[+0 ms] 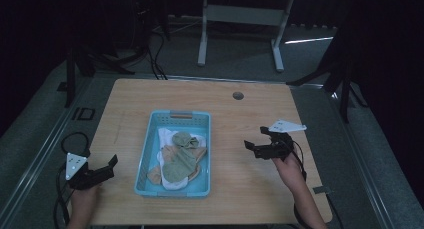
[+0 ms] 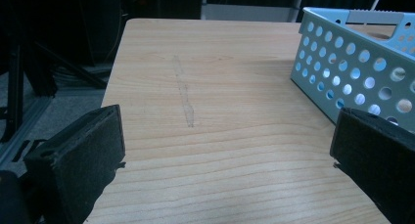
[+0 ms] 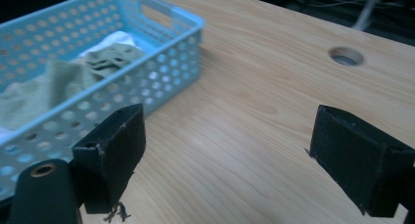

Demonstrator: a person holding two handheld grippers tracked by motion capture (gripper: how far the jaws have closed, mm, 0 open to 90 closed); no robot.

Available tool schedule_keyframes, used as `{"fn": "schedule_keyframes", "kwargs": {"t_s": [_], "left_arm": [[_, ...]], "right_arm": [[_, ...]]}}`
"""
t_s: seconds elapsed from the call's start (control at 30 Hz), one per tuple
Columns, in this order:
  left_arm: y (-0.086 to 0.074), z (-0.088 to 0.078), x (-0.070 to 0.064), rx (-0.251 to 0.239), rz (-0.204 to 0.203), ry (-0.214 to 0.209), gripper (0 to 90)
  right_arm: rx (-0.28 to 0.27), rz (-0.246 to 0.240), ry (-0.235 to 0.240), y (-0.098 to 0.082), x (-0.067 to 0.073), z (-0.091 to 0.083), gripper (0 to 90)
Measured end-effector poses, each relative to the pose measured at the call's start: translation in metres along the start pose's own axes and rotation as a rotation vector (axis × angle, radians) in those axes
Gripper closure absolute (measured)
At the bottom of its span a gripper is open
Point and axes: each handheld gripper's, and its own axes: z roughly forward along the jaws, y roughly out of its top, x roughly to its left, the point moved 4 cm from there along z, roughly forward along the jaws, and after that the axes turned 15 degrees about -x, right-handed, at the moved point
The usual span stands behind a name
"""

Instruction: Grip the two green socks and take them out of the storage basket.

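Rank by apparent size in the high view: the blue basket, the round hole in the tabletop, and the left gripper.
1. blue basket, clearly largest.
2. left gripper, much smaller.
3. round hole, smallest, though it sits farther from the camera.

text: none legible | labels: none | numbers: none

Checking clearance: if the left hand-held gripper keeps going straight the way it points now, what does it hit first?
Probably nothing: the left hand-held gripper, jaws open, faces bare table running to the far edge. The blue basket sits off to its right; the right jaw might graze its wall, though depth is unclear.
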Motion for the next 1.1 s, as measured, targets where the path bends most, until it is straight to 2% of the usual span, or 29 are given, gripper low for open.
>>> {"fn": "schedule_keyframes", "kwargs": {"t_s": [0.03,0.13,0.17,0.23,0.5,0.67,0.83,0.87,0.9,0.93,0.97,1.03,1.07,1.1], "left_arm": [[0.0,0.0,0.0,0.0,0.0,-0.001,0.0],[0.0,0.0,0.0,0.0,0.0,-0.002,0.0],[0.0,0.0,0.0,0.0,-0.001,-0.003,0.0],[0.0,0.0,0.0,0.0,-0.001,-0.004,0.0],[0.0,0.0,0.0,0.0,-0.002,-0.009,0.0],[0.0,0.0,0.0,0.0,-0.003,-0.011,0.0],[0.0,0.0,0.0,0.0,-0.004,-0.014,0.0],[0.0,0.0,0.0,0.0,-0.004,-0.014,0.0],[0.0,0.0,0.0,0.001,-0.005,-0.015,0.0],[0.0,0.0,0.0,0.001,-0.005,-0.015,0.0],[0.0,0.0,0.0,0.001,-0.005,-0.016,0.0],[0.0,0.0,0.0,0.001,-0.005,-0.017,0.0],[0.0,0.0,0.0,0.001,-0.005,-0.017,0.0],[0.0,0.0,0.0,0.001,-0.005,-0.018,0.0]], "right_arm": [[0.006,-0.003,0.028,0.003,0.005,0.006,12.9],[0.031,-0.035,0.025,0.006,0.012,0.015,12.7],[0.035,-0.042,0.04,0.008,0.016,0.018,12.6],[0.034,-0.04,0.075,0.01,0.022,0.024,12.3],[0.08,-0.055,0.143,0.017,0.043,0.051,12.5],[0.09,-0.07,0.183,0.023,0.055,0.065,13.1],[0.105,-0.087,0.237,0.028,0.077,0.085,13.8],[0.105,-0.087,0.237,0.028,0.077,0.085,13.8],[0.111,-0.096,0.261,0.028,0.087,0.093,13.8],[0.111,-0.096,0.261,0.028,0.087,0.093,13.8],[0.122,-0.113,0.269,0.027,0.094,0.098,13.8],[0.131,-0.113,0.287,0.026,0.102,0.105,13.9],[0.131,-0.113,0.287,0.026,0.102,0.105,13.9],[0.154,-0.132,0.311,0.022,0.111,0.112,14.2]]}}
